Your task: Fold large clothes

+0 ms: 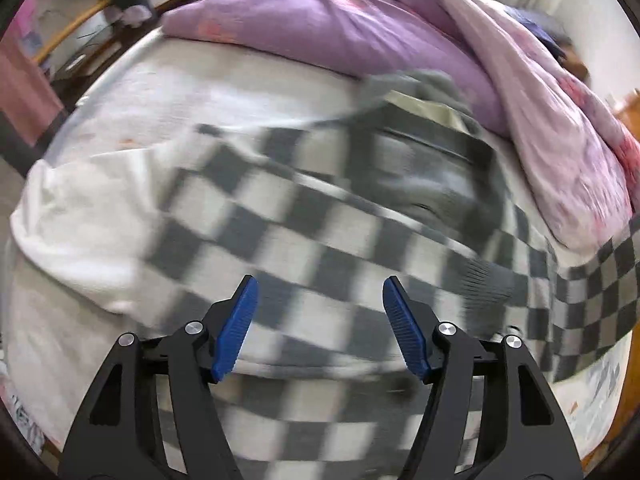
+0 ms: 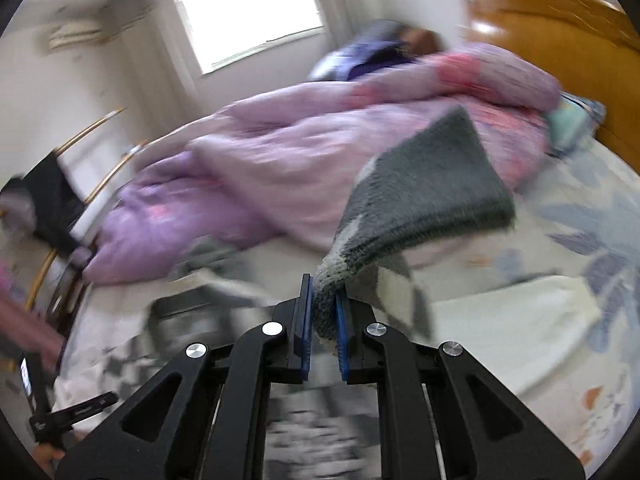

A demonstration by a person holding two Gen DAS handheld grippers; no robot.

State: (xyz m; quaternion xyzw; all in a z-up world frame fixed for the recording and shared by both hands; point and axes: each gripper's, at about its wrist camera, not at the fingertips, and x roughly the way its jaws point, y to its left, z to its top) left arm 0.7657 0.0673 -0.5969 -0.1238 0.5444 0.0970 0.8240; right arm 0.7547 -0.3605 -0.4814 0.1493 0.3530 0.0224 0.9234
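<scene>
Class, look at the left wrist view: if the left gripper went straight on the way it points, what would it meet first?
Most likely the checkered sweater spread on the bed; the open left gripper points at it, though blur hides the depth.

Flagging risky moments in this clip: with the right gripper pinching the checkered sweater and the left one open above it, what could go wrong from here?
1. The right gripper is shut on only a bunched bit of the checkered sweater; it may slip out as it is lifted.
2. The left gripper is open and holds nothing, so the sweater may drag and bunch instead of folding flat.
3. The lifted part swings close to the purple duvet and could land on it.
</scene>
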